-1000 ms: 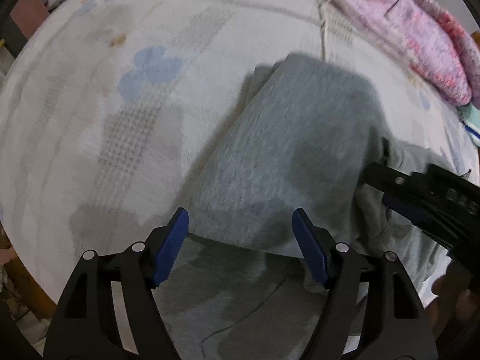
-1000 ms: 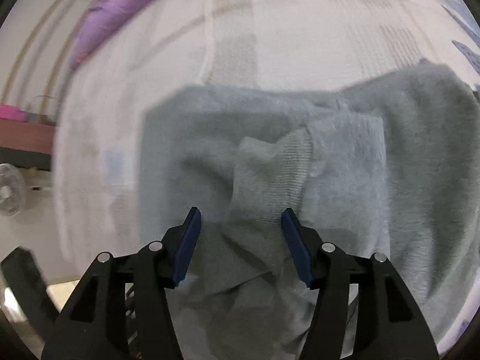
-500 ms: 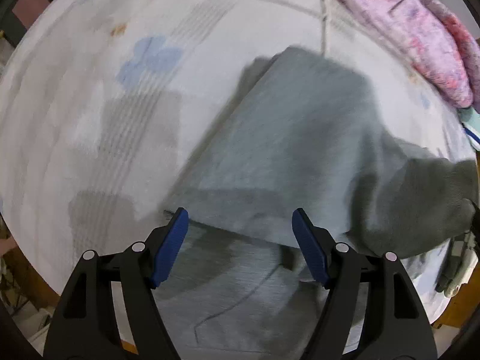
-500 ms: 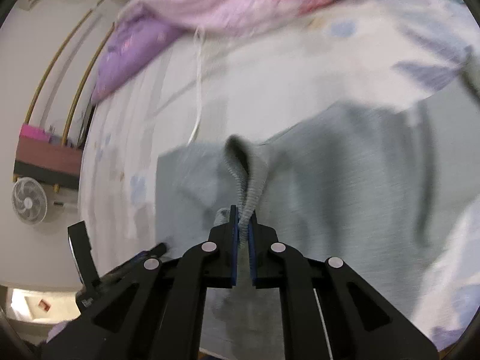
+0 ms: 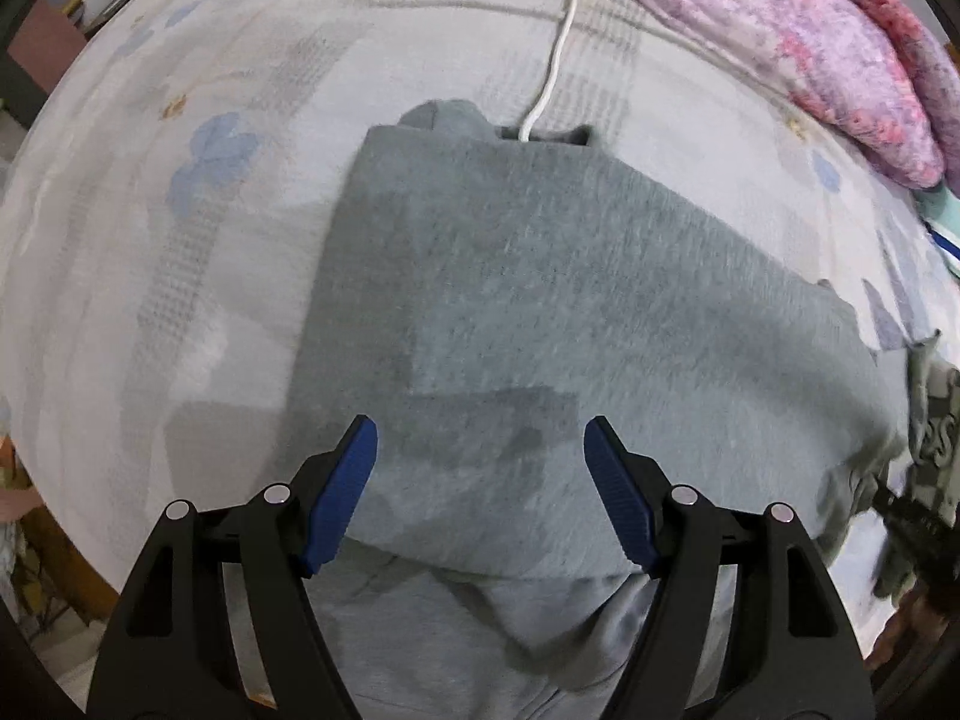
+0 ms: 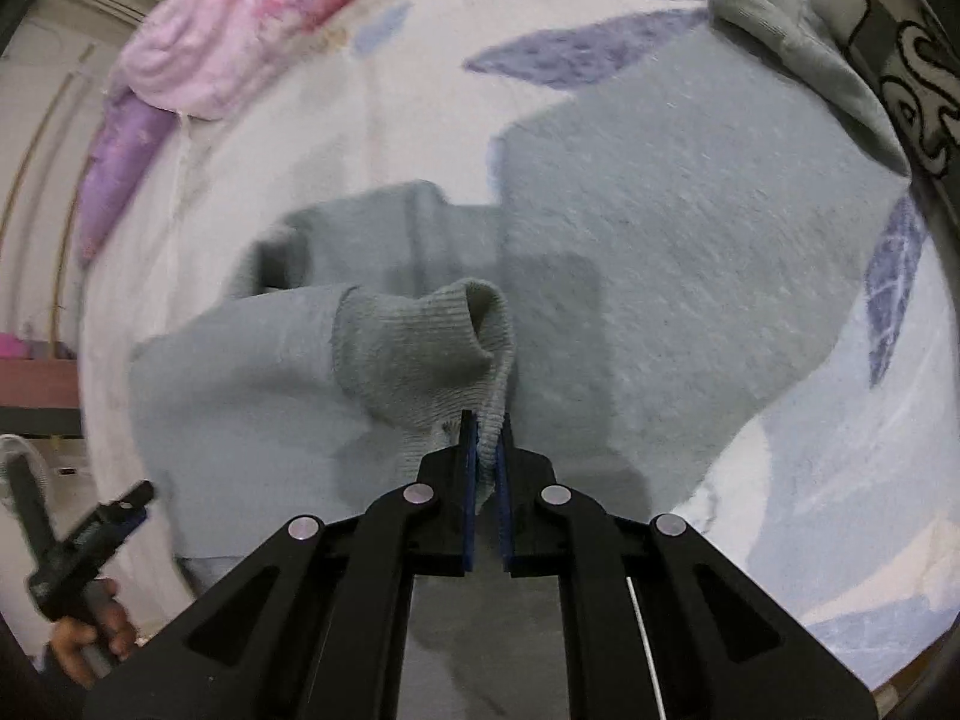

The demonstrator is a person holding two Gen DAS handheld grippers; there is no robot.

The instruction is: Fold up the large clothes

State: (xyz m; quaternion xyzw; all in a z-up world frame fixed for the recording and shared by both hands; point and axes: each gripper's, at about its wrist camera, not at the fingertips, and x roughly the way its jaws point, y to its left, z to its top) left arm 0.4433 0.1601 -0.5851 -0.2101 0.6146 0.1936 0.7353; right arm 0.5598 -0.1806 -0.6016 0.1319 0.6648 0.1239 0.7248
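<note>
Grey sweater (image 5: 540,312), a fleecy pullover, lies spread on the bedsheet (image 5: 180,240) of a bed, its body partly doubled over so that a straight folded edge runs down its left side in the left wrist view and a second layer pokes out beneath near the bottom of that view. Its ribbed cuff (image 6: 444,348) is lifted off the rest of the cloth, pinched in the right gripper (image 6: 487,450), whose blue pads are clenched on the knit edge, with the sleeve trailing back to the left over the body in the right wrist view. I judge the fold to be in its middle stage: one side seems turned in, this sleeve is being carried across and is not yet laid down, and the final halving into a compact stack is not yet done. The left gripper (image 5: 480,492) hovers over the near part of the sweater with its jaws spread wide and nothing between them, pointing down at the cloth. A white cord (image 5: 552,54) runs from the sweater's far edge up the sheet toward a pink quilt (image 5: 810,48) bunched at the far side. Another patterned garment (image 6: 900,60) lies at the bed's edge, apart from the folding.
</note>
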